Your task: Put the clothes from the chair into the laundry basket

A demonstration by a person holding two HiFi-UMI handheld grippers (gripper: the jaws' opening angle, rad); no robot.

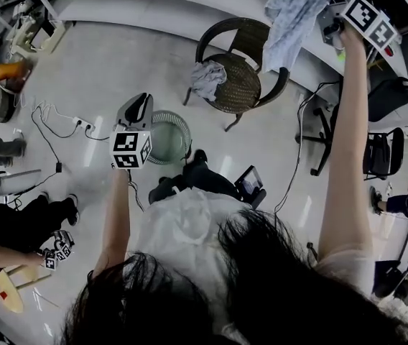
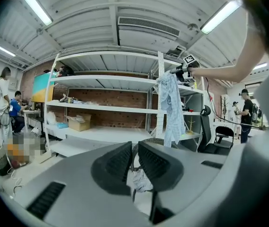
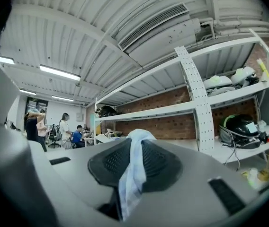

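My right gripper (image 1: 327,6) is raised high at the top right, shut on a light blue garment (image 1: 290,16) that hangs from its jaws above the chair. The cloth (image 3: 133,174) is pinched between the pads. From the left gripper view the garment (image 2: 172,108) dangles from the right gripper (image 2: 182,70) in front of the shelves. A round wicker chair (image 1: 240,74) holds a grey-white cloth (image 1: 207,77) on its seat. The round laundry basket (image 1: 168,136) stands on the floor just before the chair. My left gripper (image 1: 138,103) hovers beside the basket, its jaws (image 2: 135,160) nearly together and empty.
A white shelving unit (image 2: 106,108) runs behind the chair. A black office chair (image 1: 387,99) stands at the right. A power strip with cables (image 1: 82,124) lies on the floor at the left. A tablet (image 1: 249,182) lies near my feet. People stand around the edges.
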